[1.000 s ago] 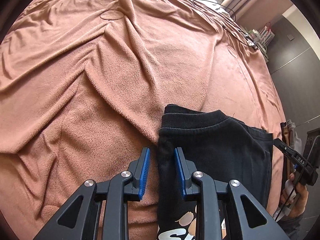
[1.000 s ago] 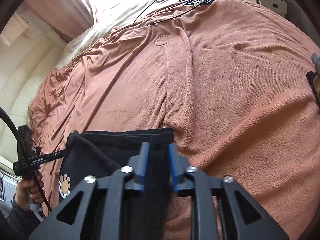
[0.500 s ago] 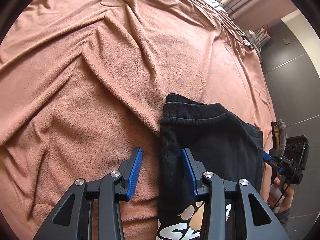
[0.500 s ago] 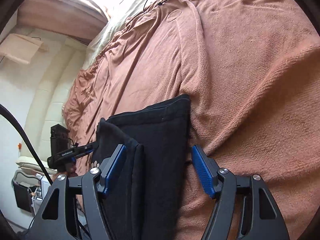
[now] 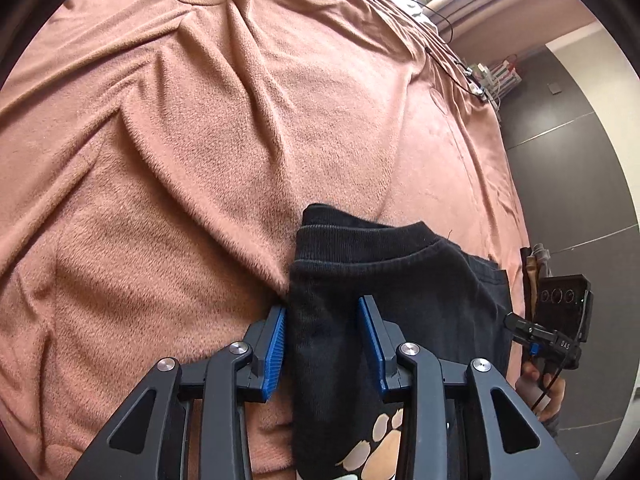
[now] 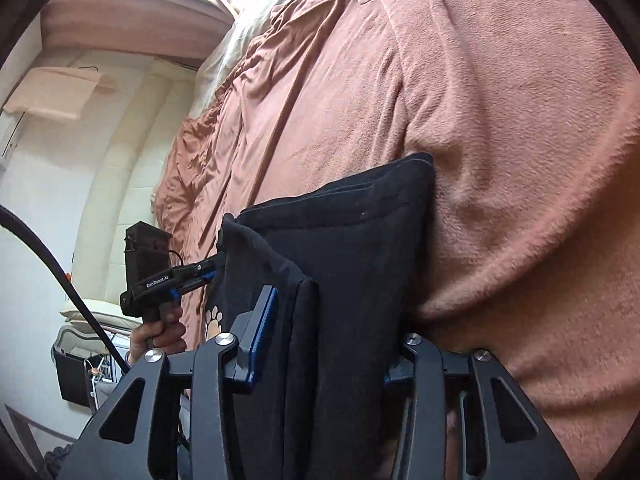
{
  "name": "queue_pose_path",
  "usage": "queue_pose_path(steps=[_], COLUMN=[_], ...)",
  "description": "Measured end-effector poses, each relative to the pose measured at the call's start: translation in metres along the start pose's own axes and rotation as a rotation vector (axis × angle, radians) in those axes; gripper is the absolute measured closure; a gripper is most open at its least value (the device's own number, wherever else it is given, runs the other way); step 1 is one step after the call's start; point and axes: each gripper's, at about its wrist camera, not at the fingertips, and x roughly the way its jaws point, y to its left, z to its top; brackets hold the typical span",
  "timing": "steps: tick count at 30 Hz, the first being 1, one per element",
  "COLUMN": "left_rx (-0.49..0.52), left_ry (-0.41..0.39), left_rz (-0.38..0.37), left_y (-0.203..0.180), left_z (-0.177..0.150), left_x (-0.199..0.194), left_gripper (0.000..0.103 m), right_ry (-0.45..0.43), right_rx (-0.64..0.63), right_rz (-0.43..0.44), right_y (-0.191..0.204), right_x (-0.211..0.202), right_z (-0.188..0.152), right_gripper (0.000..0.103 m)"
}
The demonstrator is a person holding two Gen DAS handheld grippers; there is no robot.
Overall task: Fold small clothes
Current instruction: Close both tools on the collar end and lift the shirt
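Observation:
A black garment with a tan paw print lies folded on a brown blanket. My left gripper straddles the garment's left folded edge near the ribbed collar. Its jaws are closing with black cloth filling the gap, and the left pad just meets the fold. In the right wrist view the garment is a thick stack. My right gripper is closing on its right side, and bunched layers fill the jaws and hide the right pad. Each gripper shows in the other's view: left gripper, right gripper.
The blanket is creased in long ridges. Thin black cables lie at its far end near pale bedding. A hand holds the right gripper beside dark floor. Another hand holds the left one by a cream padded wall.
Both grippers opened wider, then narrowed again. The right one dropped and tilted, sliding further along the garment. The left shifted so black cloth now fills its gap.

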Motion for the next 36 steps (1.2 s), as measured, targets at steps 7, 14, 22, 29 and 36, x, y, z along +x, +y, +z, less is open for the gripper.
queue_pose_path(steps=[7,14,22,29,36], left_rx=[0.019,0.052,0.071,0.11,0.171], left_ry=[-0.021,-0.072,-0.118,-0.179,-0.253], left_rz=[0.028,0.034,0.01,-0.029,-0.068], left_y=[-0.007,-0.024,-0.043,-0.073,-0.119], left_z=[0.005,0.0,-0.014,-0.031,-0.049], left_x=[0.0,-0.028,-0.068,-0.115,-0.166], left_gripper=[0.082,0.091,0.094,0.095,0.096], right_ry=[-0.004,-0.047,-0.094,-0.168,-0.259], right_rx=[-0.042,-0.143,-0.239,-0.295,-0.342], right_rz=[-0.088,-0.177,-0.235,-0.277,-0.311], right_y=[0.015,0.064,0.117,0.152,0.188], right_x=[0.006,-0.012,-0.037,-0.077,-0.129], right_z=[0.0,-0.016,-0.048,-0.08,-0.124], right_gripper=[0.084,0.086,0.087,0.087,0.088])
